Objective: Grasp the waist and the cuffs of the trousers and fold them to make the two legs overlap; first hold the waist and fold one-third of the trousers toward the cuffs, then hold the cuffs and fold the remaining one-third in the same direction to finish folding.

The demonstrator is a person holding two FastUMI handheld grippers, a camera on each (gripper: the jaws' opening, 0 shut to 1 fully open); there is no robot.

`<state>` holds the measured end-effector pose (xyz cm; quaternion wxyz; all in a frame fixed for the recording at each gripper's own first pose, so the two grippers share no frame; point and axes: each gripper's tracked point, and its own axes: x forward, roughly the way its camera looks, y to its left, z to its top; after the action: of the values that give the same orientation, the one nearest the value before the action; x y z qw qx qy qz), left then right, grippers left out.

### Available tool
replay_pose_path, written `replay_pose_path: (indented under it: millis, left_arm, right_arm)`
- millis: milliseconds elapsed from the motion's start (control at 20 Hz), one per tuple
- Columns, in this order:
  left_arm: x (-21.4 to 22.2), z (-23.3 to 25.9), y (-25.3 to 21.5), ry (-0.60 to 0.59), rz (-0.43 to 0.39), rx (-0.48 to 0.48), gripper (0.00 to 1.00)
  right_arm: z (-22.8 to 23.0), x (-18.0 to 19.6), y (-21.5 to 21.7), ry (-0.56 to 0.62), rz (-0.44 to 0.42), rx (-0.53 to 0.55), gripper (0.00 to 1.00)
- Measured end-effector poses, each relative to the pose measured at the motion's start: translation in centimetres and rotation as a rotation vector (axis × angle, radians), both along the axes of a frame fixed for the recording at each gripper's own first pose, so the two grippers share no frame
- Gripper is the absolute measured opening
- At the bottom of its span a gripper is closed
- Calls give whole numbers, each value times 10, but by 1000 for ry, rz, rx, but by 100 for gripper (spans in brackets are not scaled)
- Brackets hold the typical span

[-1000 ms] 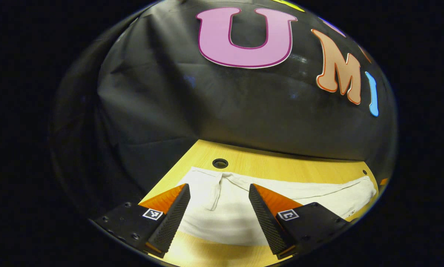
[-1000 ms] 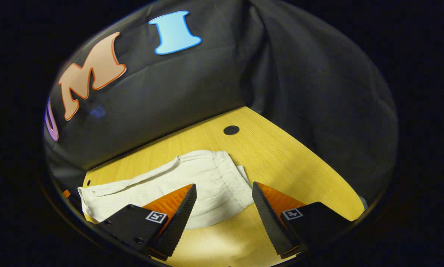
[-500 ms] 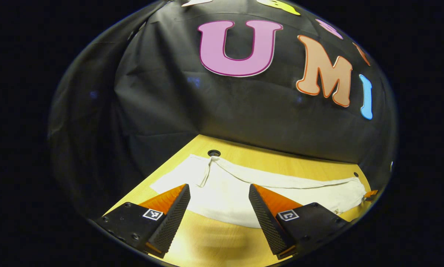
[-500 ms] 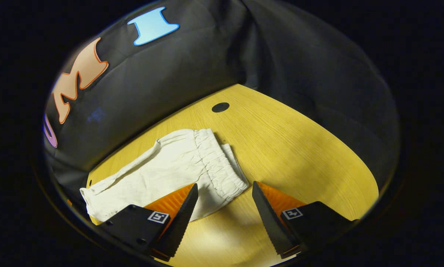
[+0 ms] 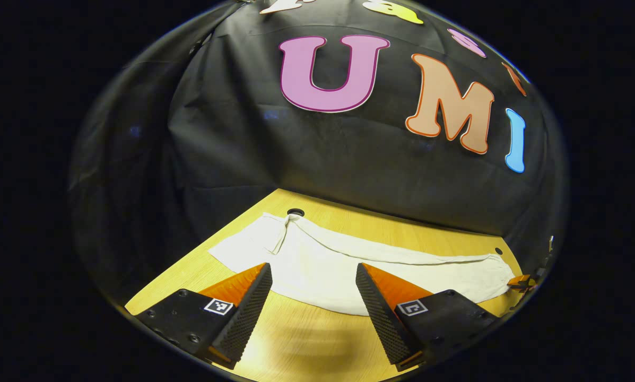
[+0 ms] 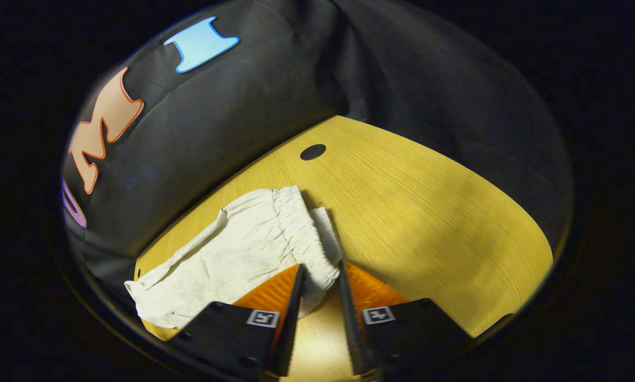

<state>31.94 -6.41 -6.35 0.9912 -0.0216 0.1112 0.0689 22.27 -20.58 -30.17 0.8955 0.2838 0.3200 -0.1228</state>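
A wooden table (image 5: 317,350) carried the white trousers (image 5: 349,265), laid lengthwise along its far edge beside the black cloth wall (image 5: 243,159). A round hole (image 6: 313,152) in the table lay just beyond the trousers' gathered elastic waist (image 6: 301,233); nothing lay on the cloth. The left gripper (image 5: 314,276) hovered above the trousers' near edge, fingers spread wide. The right gripper (image 6: 320,270) had its fingers drawn close about the waist's near corner; whether both pressed it could not be told.
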Motion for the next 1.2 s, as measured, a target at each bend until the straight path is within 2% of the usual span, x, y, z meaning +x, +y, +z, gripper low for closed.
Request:
replay_pose_path:
  millis: [50,100,200,350,700,950,1200]
  left_arm:
    - [-1,0,0,2,0,1,96]
    - [-1,-2,2,5,0,1,96]
    - [0,-4,3,9,-4,-5,96]
    - [3,-9,12,15,-8,-26,95]
    - [15,-19,47,49,-60,-11,96]
    - [25,-19,66,61,-135,-7,96]
    - [31,-20,89,61,-191,-19,96]
  right_arm:
    - [3,2,1,-9,-7,5,33]
    - [7,2,1,-17,-4,-4,22]
    - [14,3,5,-33,12,-52,15]
    - [33,0,11,-49,41,-131,15]
    - [113,7,62,-181,47,-210,15]
    - [163,16,142,-252,126,-284,15]
    - [205,24,236,-332,237,-312,15]
